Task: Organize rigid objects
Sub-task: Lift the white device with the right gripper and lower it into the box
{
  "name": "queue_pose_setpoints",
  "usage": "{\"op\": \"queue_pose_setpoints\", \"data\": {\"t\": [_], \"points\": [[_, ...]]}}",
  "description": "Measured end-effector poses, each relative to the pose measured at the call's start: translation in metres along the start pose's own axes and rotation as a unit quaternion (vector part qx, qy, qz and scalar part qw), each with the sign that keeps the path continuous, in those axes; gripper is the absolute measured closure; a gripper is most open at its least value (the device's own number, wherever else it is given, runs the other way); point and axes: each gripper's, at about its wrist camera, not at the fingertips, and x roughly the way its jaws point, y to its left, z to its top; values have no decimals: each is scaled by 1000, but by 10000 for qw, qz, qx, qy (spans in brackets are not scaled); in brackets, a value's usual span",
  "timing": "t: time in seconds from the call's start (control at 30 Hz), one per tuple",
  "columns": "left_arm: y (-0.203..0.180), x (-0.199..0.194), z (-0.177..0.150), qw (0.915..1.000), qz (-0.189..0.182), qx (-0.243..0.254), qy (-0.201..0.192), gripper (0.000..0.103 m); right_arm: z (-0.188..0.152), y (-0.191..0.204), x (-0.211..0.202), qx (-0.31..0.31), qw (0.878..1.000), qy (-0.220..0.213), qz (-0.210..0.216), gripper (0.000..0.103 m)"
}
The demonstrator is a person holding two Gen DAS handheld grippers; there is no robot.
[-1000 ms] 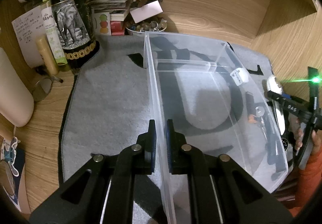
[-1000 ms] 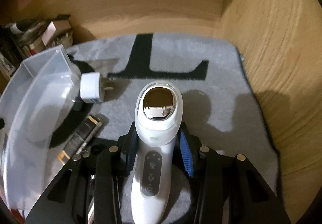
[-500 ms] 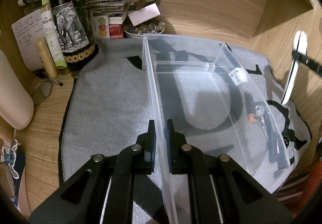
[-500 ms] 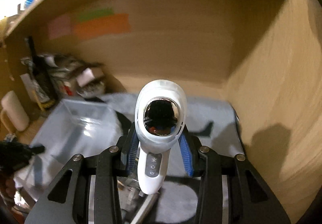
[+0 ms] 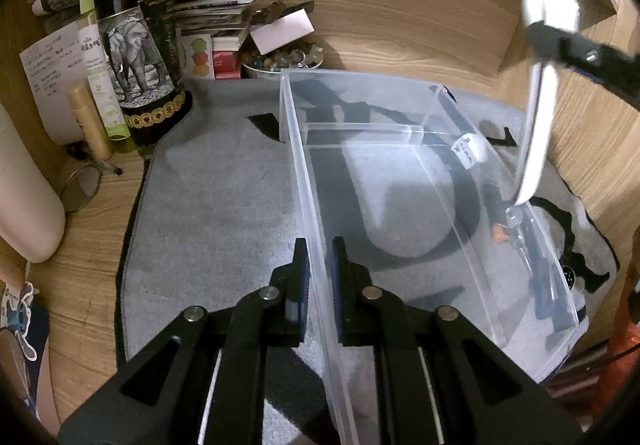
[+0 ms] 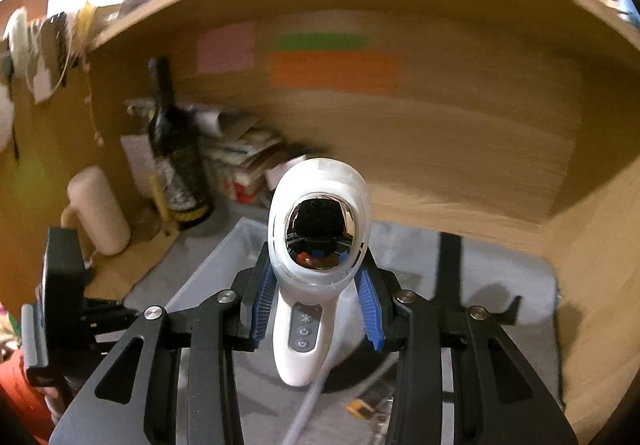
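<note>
You are near the start: the clear rectangular plastic bin (image 5: 400, 205) on the grey mat (image 5: 216, 213) has nothing in it as far as the left wrist view shows; its floor shows only the mat's dark pattern through the plastic. The one item on its way is the white handheld device with a mirrored oval head and a column of buttons (image 6: 316, 277), which is lifted clear of the mat and hangs above the bin's right rim, handle end down, in the left wrist view (image 5: 536, 133).

Still to be sorted, by my reading, are the things on the mat just outside the bin's right wall: a small white plug adapter (image 5: 468, 153) toward the far end, and a dark slim object with an orange spot (image 5: 496, 213) nearer to you, seen through the plastic, so its exact shape is hard to tell. The clutter at the far left, including the dark glass bottle with an elephant label (image 5: 136, 45), looks like background, not part of the job.

Your left gripper (image 5: 318, 265) has its fingers (image 5: 302, 269) pinched almost fully together on the bin's left wall, one pad outside and one inside, steadying it. Your right gripper (image 6: 316, 301) is partly open, its blue pads (image 6: 264, 301) clamped on either side of the white device just below its head, so the device is firmly carried.
</note>
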Motion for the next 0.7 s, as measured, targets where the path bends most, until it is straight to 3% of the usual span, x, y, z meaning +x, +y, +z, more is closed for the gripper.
{"op": "queue_pose_setpoints", "data": {"t": [0.47,0.7], "points": [[2,0,-2,10000,-86,9,-40,91,-22,30,77,-389,9883,1450,254,68],[2,1,-3,10000,-89,8,-40,91,-25,35,91,-506,9827,1761,272,68]]}}
